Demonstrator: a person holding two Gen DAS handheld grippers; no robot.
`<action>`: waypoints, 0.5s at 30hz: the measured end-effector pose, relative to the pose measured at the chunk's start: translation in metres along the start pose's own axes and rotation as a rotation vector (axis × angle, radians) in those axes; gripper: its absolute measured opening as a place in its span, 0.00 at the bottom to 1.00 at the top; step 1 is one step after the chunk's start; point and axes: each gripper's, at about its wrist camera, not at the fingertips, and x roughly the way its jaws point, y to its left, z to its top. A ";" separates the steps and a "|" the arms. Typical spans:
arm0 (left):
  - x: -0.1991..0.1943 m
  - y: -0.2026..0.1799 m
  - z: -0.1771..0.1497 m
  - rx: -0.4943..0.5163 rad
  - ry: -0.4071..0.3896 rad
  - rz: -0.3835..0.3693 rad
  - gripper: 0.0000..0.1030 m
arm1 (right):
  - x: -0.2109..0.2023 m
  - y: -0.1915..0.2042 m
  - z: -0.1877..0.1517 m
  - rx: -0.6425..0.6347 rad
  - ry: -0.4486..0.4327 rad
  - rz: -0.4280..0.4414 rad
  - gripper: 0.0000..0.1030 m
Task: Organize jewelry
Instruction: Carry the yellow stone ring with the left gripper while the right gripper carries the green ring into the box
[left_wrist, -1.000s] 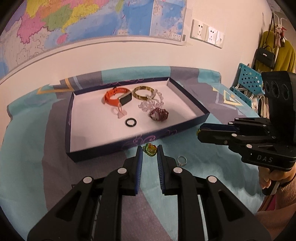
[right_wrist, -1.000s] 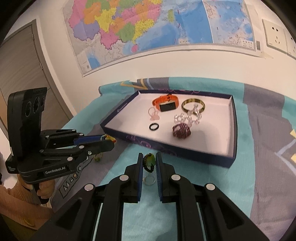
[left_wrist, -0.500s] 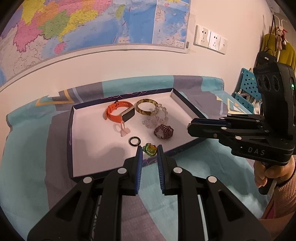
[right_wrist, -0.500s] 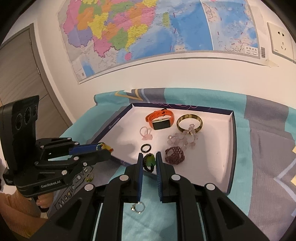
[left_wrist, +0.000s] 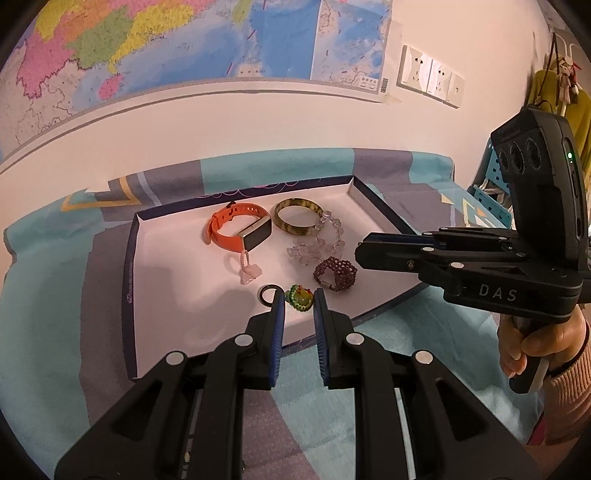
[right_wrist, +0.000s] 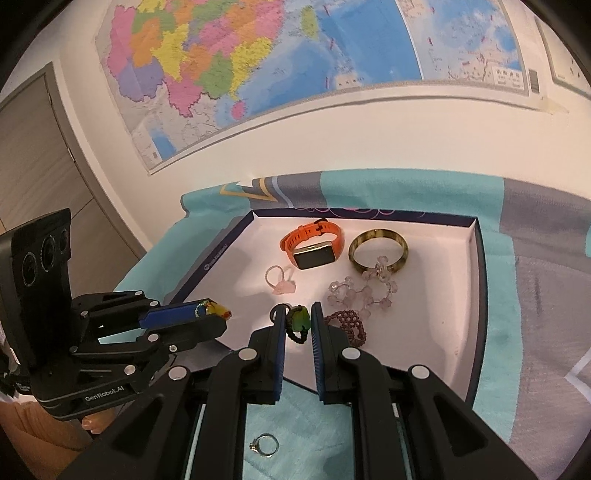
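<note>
left claw (left_wrist: 298, 300): clenched on a small green-and-yellow beaded ring (left_wrist: 301, 297), held over the near part of the white-lined tray (left_wrist: 127, 280), just beside a black ring (left_wrist: 266, 291). right claw (right_wrist: 298, 320): clenched on a green bead on a dark cord loop (right_wrist: 298, 325), also above the tray's near edge. inside the tray: orange smartwatch (left_wrist: 238, 230), amber bangle (left_wrist: 297, 220), clear crystal bracelet (left_wrist: 317, 243), maroon beaded bracelet (left_wrist: 334, 273), pink ring (left_wrist: 246, 267). on the teal-and-grey cloth (right_wrist: 498, 295) outside the tray, near the right claw's base: a silver ring (right_wrist: 265, 444).
</note>
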 end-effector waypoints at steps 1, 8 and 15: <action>0.002 0.001 0.000 -0.003 0.003 -0.002 0.16 | 0.001 -0.001 0.000 0.005 0.003 0.003 0.12; 0.015 0.004 0.001 -0.016 0.026 -0.006 0.16 | 0.012 -0.008 0.001 0.024 0.022 0.008 0.12; 0.025 0.007 0.001 -0.029 0.048 -0.014 0.16 | 0.020 -0.012 0.000 0.034 0.037 0.004 0.12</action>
